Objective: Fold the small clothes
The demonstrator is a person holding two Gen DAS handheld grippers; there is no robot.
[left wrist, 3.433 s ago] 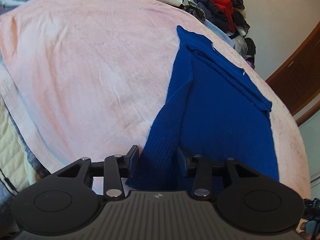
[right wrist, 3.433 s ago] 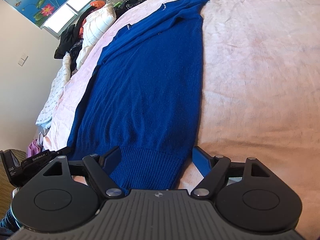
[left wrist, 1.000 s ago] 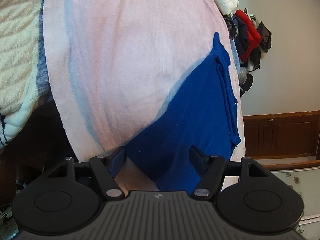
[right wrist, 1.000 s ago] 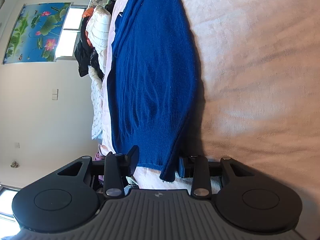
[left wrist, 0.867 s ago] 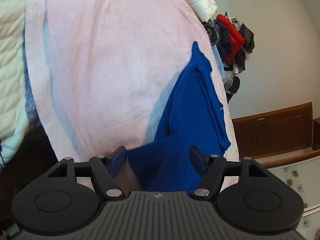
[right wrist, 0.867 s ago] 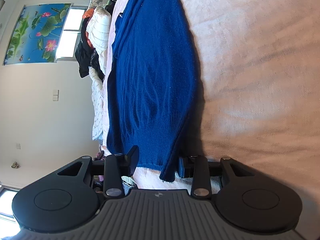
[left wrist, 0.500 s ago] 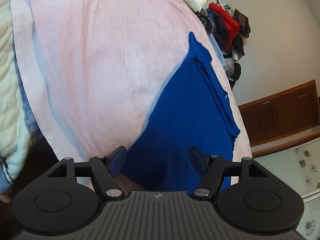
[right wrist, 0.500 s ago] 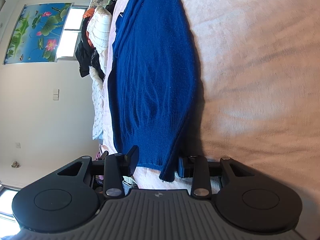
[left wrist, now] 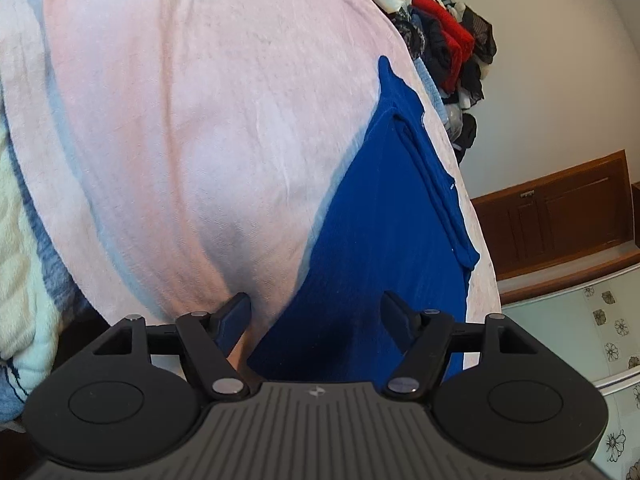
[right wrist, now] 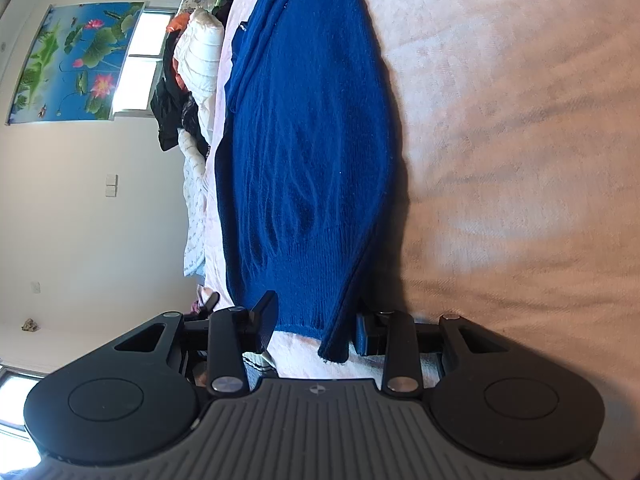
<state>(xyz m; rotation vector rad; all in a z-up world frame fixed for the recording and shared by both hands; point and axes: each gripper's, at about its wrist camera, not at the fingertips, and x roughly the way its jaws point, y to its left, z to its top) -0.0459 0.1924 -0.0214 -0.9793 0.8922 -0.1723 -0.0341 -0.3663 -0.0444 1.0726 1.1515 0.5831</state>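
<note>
A blue knit sweater (left wrist: 384,216) lies lengthwise on a pink blanket (left wrist: 192,120) on the bed, sleeves folded in. In the left wrist view my left gripper (left wrist: 316,312) is open, its fingers astride the sweater's near hem corner. In the right wrist view the sweater (right wrist: 304,152) stretches away from me. My right gripper (right wrist: 316,320) has its fingers closed in on the ribbed hem, which hangs lifted between them, though some gap shows on the left side.
A pile of red, black and white clothes (left wrist: 448,40) sits at the far end of the bed. A wooden cabinet (left wrist: 560,216) stands beyond. In the right wrist view, white padded jackets and dark clothes (right wrist: 192,72) lie by a window with a lotus blind (right wrist: 76,60).
My right gripper closed on the hem and lifted it, then held still. My left gripper opened, let the corner go, and shifted so the sweater lies flatter below it.
</note>
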